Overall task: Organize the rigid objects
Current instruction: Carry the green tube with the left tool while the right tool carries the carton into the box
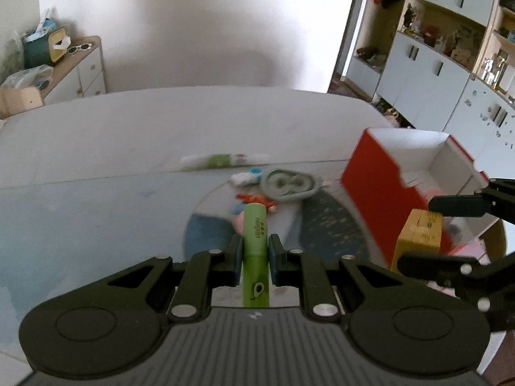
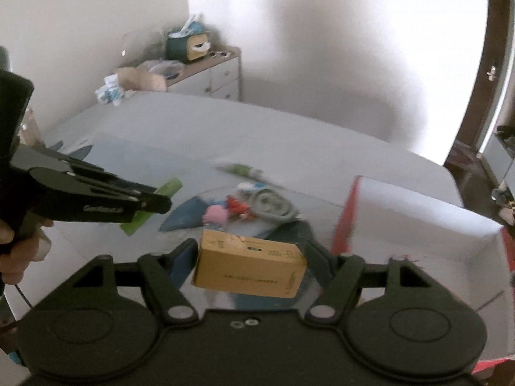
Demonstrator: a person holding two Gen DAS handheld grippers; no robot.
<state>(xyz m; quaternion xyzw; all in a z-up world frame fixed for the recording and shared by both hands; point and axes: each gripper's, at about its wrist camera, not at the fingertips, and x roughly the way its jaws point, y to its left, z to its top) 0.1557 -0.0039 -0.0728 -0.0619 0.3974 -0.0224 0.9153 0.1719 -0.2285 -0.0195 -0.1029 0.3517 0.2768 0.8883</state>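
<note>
A home bedroom: a bed (image 1: 193,122), a cluttered dresser (image 1: 80,67), and cupboard shelving (image 1: 444,41) with knick-knacks.

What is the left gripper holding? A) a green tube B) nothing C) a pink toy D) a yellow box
A: the left gripper is shut on the green tube, while the yellow box sits in the right gripper.

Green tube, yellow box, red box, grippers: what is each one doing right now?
green tube: clamped upright between the left gripper's pads, lifted.
left gripper: shut on the tube.
yellow box: held in the right gripper, tilted.
right gripper: shut on the box.
red box: open, tilted, white inside.
gray case: lying flat, closed.
</note>
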